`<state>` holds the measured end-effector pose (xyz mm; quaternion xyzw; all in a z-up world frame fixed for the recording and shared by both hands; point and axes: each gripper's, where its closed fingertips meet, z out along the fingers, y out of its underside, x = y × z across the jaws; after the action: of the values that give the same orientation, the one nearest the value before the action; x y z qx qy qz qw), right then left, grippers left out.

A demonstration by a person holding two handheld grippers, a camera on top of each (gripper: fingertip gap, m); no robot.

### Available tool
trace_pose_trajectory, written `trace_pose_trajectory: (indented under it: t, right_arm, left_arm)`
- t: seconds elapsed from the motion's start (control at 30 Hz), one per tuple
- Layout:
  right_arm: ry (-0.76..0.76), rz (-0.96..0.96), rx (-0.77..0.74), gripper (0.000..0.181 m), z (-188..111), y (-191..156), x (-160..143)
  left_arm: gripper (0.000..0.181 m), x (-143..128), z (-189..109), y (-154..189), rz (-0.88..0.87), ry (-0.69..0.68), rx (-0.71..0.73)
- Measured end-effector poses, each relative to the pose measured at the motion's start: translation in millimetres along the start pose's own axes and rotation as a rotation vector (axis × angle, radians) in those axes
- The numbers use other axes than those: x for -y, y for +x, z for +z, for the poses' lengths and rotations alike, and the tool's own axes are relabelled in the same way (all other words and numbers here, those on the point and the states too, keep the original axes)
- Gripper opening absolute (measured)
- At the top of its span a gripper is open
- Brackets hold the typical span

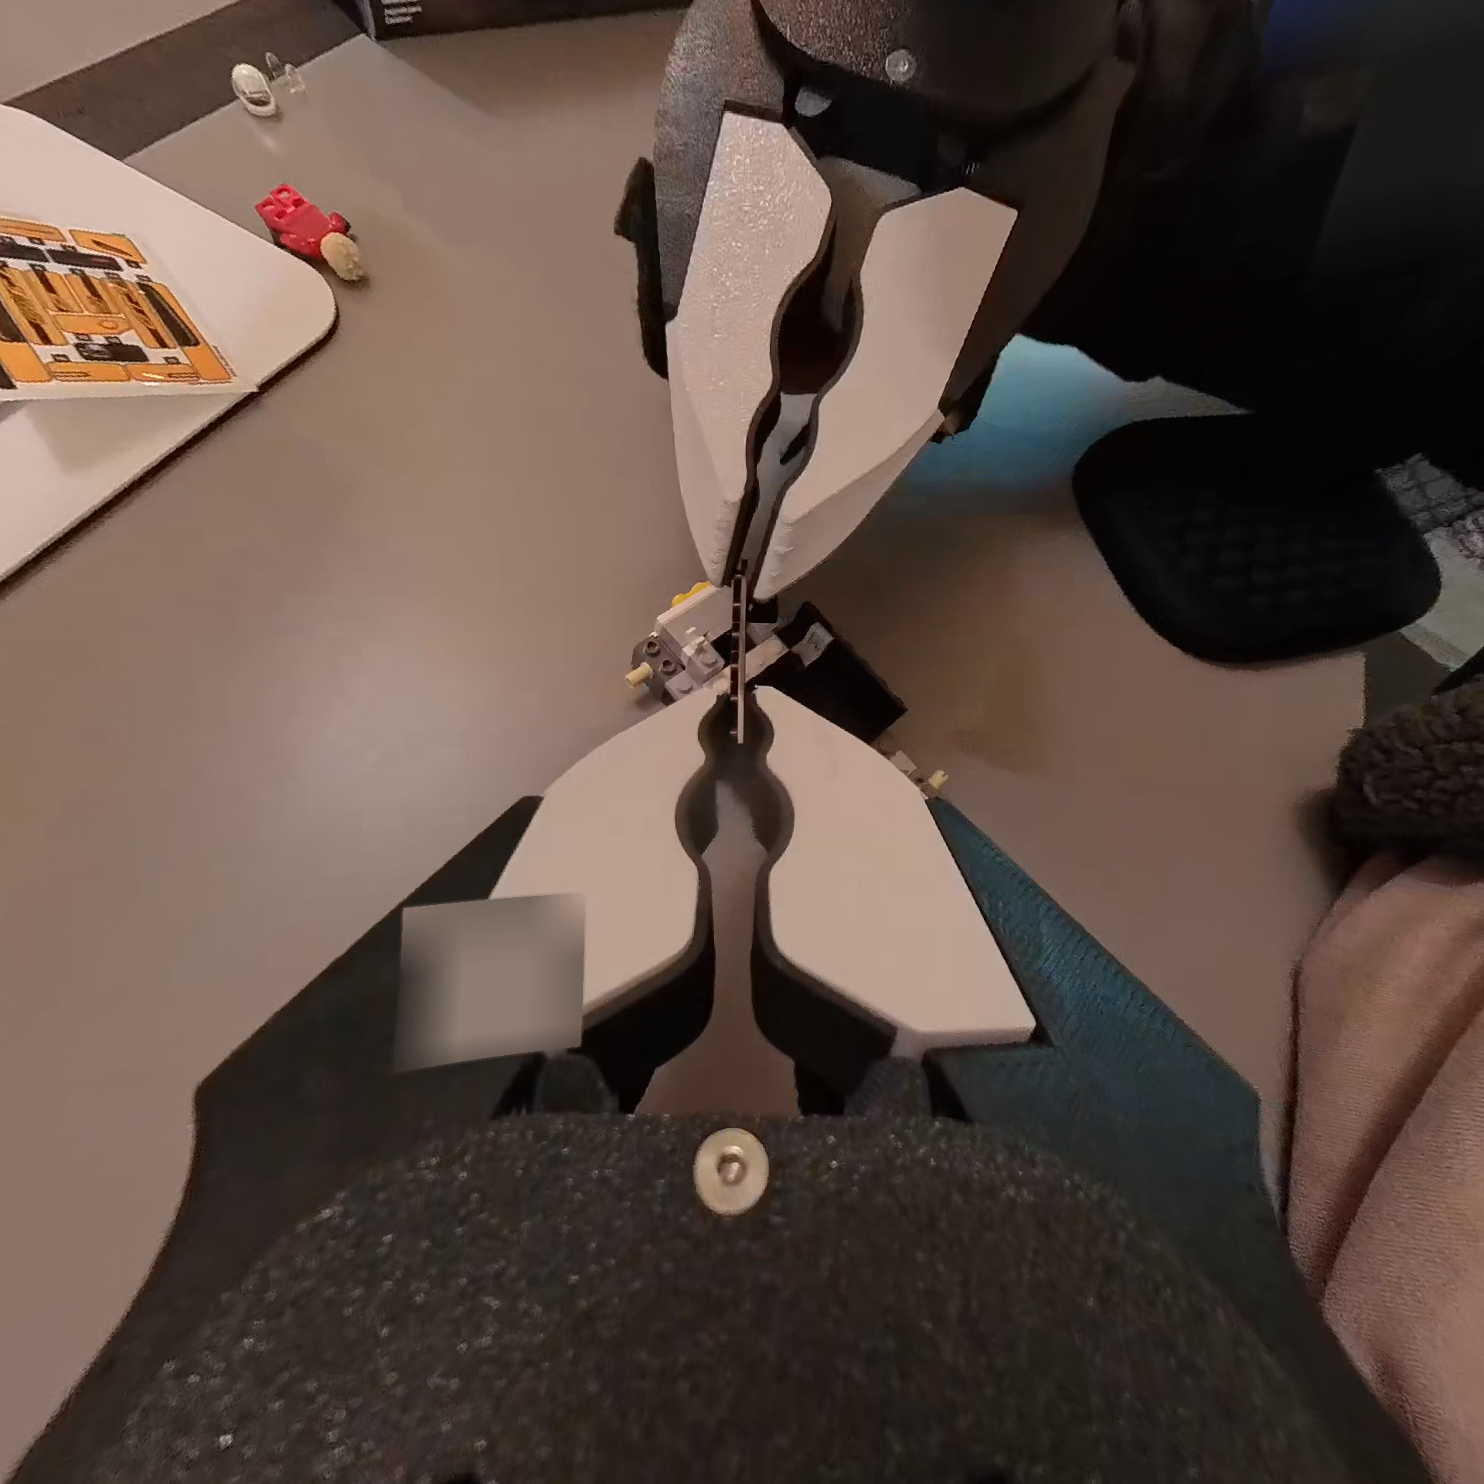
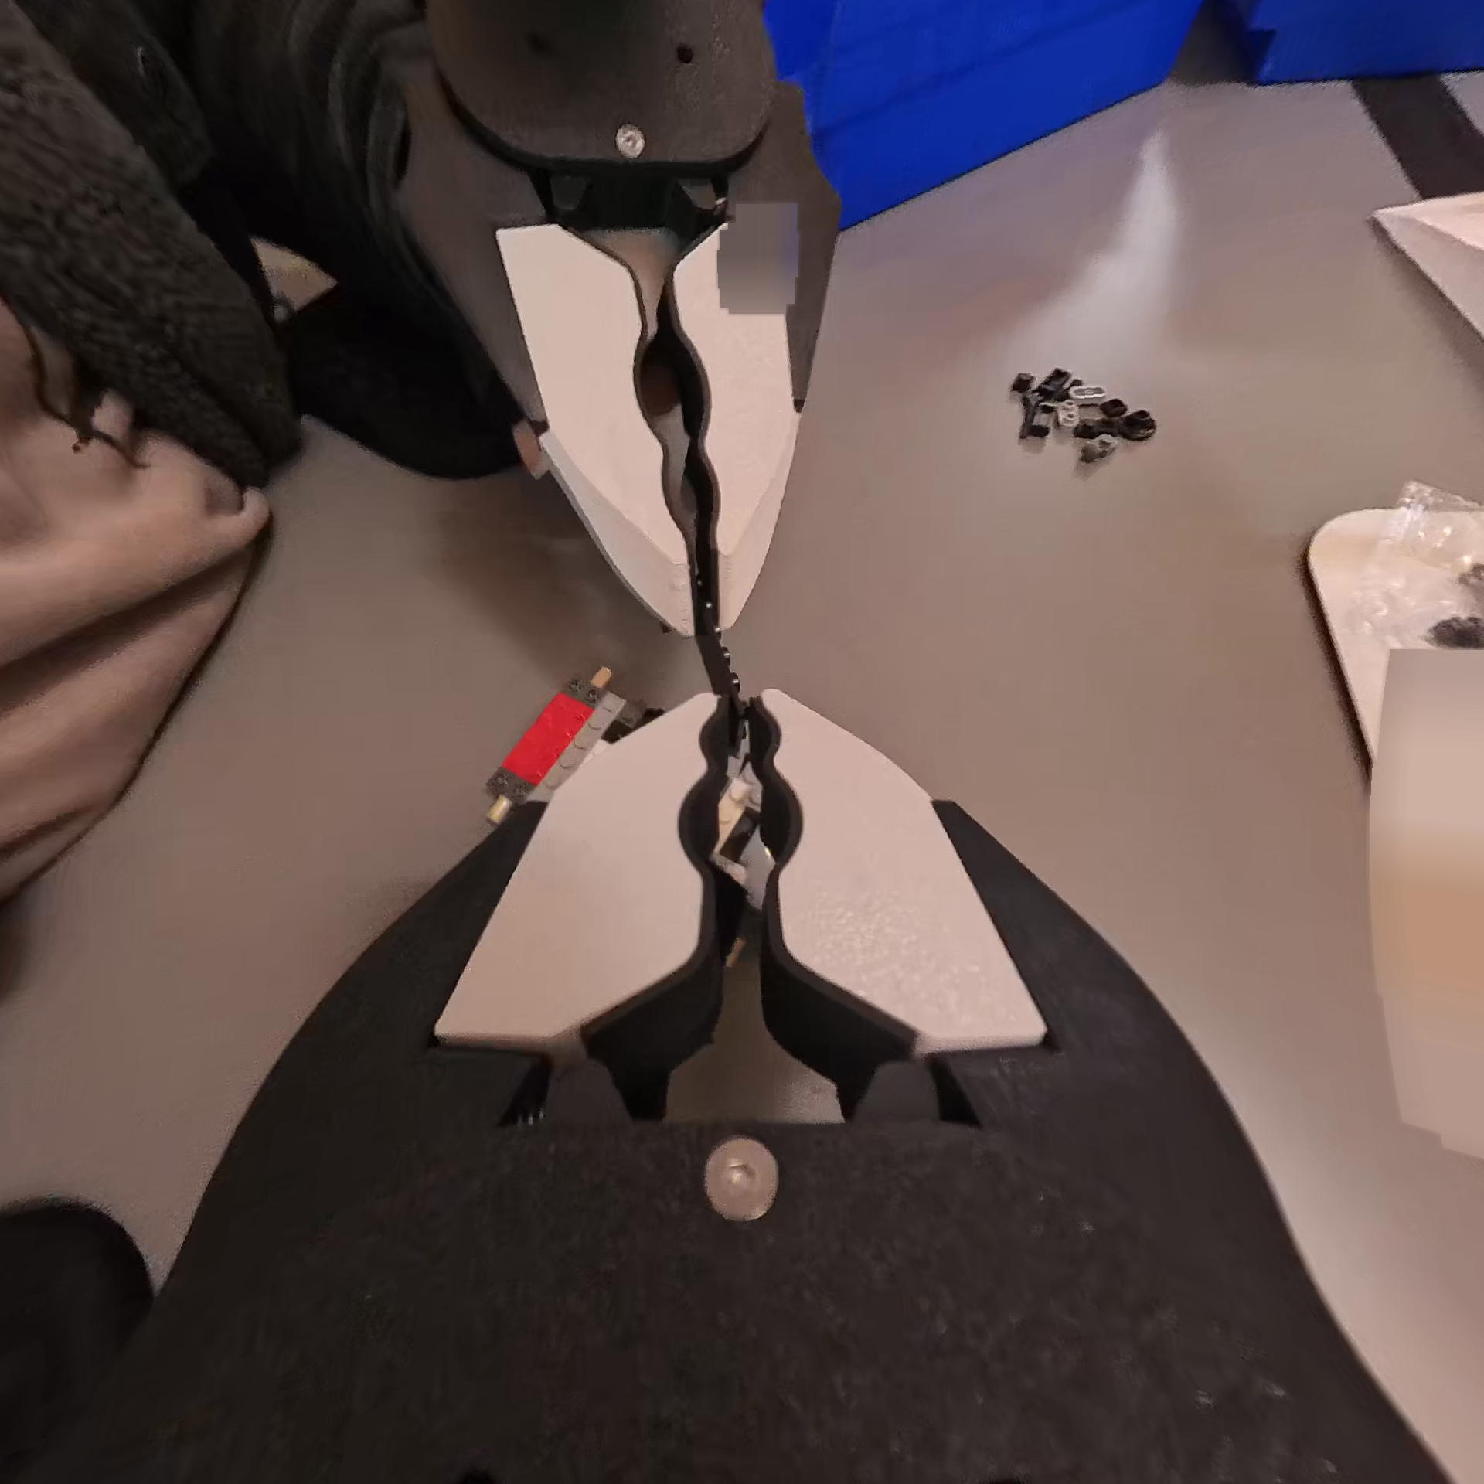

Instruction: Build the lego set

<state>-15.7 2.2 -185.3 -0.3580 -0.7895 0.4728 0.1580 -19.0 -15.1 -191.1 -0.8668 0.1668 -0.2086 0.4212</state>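
Black plate [image 1: 743, 650] [image 2: 717, 658], thin and seen edge-on, gripped at both ends above the grey worktop [image 1: 385, 602] [image 2: 1004, 682]. Left gripper [image 1: 739, 711] [image 2: 707, 618] closed down on one end of it, white fingers [image 1: 626, 843] almost meeting at the tips, with only the plate's thickness between them. Right gripper [image 1: 743, 574] [image 2: 739, 707] reaching in from twelve o'clock in the left wrist view, likewise pinched tight on the other end. Tips of the two grippers near each other, a short stretch of the plate bare between them.

Part-built model [image 1: 682, 642] [image 2: 554, 743] lying on the worktop just under the plate: white, grey and black bricks with tan pins in the left wrist view, a red strip on grey at nine o'clock of the fingertips in the right wrist view. Whether plate and model touch: cannot tell.

In the left wrist view:
- Small red piece [image 1: 301, 221] with a tan gear at ten o'clock, well apart from the model.
- Orange sticker sheet [image 1: 88, 313] on a white board farther toward nine o'clock.
- Black chair seat [image 1: 1253, 538] off the worktop's edge at two o'clock.

In the right wrist view:
- Heap of small black parts [image 2: 1084, 413] at two o'clock.
- Blue bin [image 2: 964, 96] at one o'clock.
- Clear bag [image 2: 1437, 554] on a white tray at three o'clock.
- Hand [image 2: 104, 610] in a dark knit sleeve at nine o'clock.
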Motion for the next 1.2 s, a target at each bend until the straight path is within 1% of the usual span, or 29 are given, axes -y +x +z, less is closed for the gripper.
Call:
trace_pose_trajectory:
  t: [0.1,0.2,0.23,0.37,0.4,0.53,0.63,0.87,1.2]
  right_arm:
    - [-0.023,-0.038,0.087,0.004,-0.2,1.6,4.6]
    - [-0.073,-0.123,0.156,0.003,3.8,5.4,4.1]
    - [-0.089,-0.153,0.185,0.003,5.9,6.0,3.3]
    - [-0.115,-0.252,0.271,0.004,16.9,10.0,1.3]
    - [-0.120,-0.270,0.291,0.004,19.6,10.8,-0.2]
    - [-0.165,-0.292,0.383,0.004,28.5,9.7,-11.1]
    - [-0.207,-0.295,0.442,0.003,31.0,7.0,-17.5]
    - [-0.276,-0.324,0.509,0.004,32.1,5.0,-22.3]
    - [-0.419,-0.412,0.553,0.004,28.8,0.8,-26.4]
  left_arm:
    - [0.003,1.2,-2.6,-0.4,0.019,0.023,0.004]
    - [0.018,-2.6,-6.0,1.2,0.063,0.026,-0.006]
    - [0.019,-5.5,-6.1,1.8,0.060,0.024,-0.015]
    - [0.012,-15.9,-8.1,-1.4,0.043,0.017,-0.018]
    - [0.013,-17.9,-8.9,-1.4,0.039,0.013,-0.025]
    - [0.010,-26.7,-6.8,-1.6,0.019,-0.007,-0.040]
    - [0.011,-32.1,-2.9,2.7,0.003,-0.025,-0.081]
    - [0.020,-36.4,2.0,13.2,-0.036,-0.037,-0.162]
    - [0.024,-39.5,10.6,21.3,-0.031,-0.055,-0.188]
